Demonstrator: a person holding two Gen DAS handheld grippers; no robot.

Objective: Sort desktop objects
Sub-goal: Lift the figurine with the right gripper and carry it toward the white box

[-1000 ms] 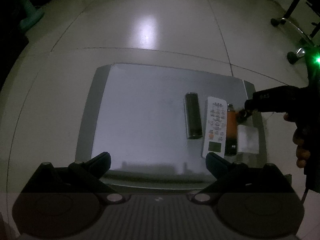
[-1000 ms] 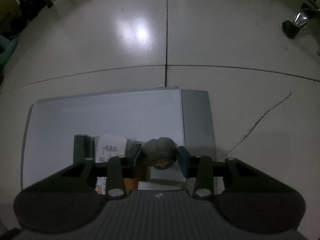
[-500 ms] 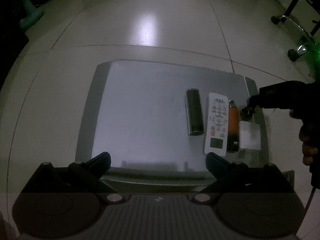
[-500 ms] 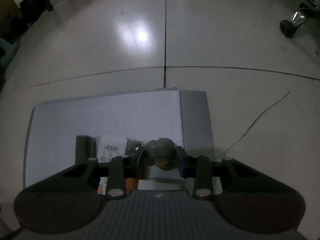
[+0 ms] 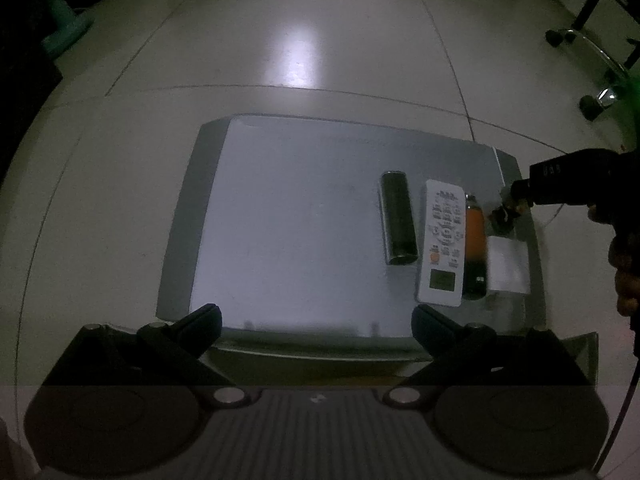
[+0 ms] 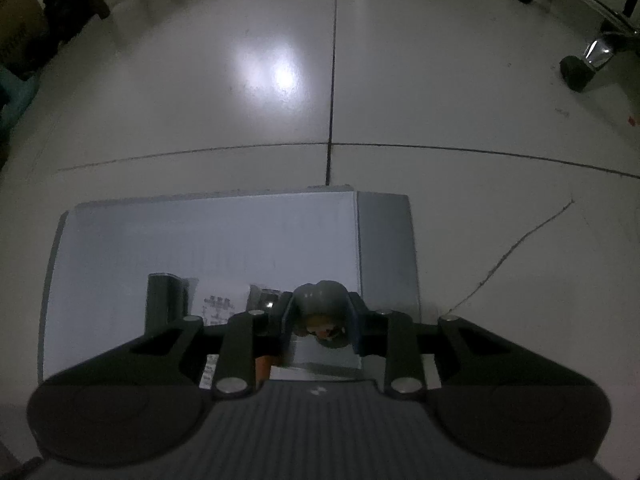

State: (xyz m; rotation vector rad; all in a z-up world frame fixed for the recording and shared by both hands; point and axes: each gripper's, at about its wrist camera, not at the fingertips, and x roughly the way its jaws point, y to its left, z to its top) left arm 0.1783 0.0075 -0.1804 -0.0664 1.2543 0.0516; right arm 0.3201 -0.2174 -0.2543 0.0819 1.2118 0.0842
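A low grey board (image 5: 300, 220) lies on the tiled floor. Along its right side lie a dark cylinder (image 5: 398, 218), a white remote (image 5: 442, 244), an orange-and-black bottle (image 5: 475, 240) and a white box (image 5: 508, 264), side by side. My right gripper (image 6: 320, 320) is shut on a small rounded grey object (image 6: 322, 304) with an orange spot. It hovers just beyond the white box (image 6: 324, 364), near the board's right edge. In the left wrist view that gripper (image 5: 506, 210) comes in from the right. My left gripper (image 5: 316, 320) stands open and holds nothing at the board's near edge.
A person's hand (image 5: 624, 264) holds the right gripper at the frame's right edge. An office chair base with casters (image 6: 580, 68) stands on the floor at the far right. Wooden furniture legs (image 6: 100, 0) are at the far left. The board's left half (image 6: 160, 248) is bare.
The right gripper's jaws have drawn in slightly around the grey object. Neither hand nor the things on the board have shifted.
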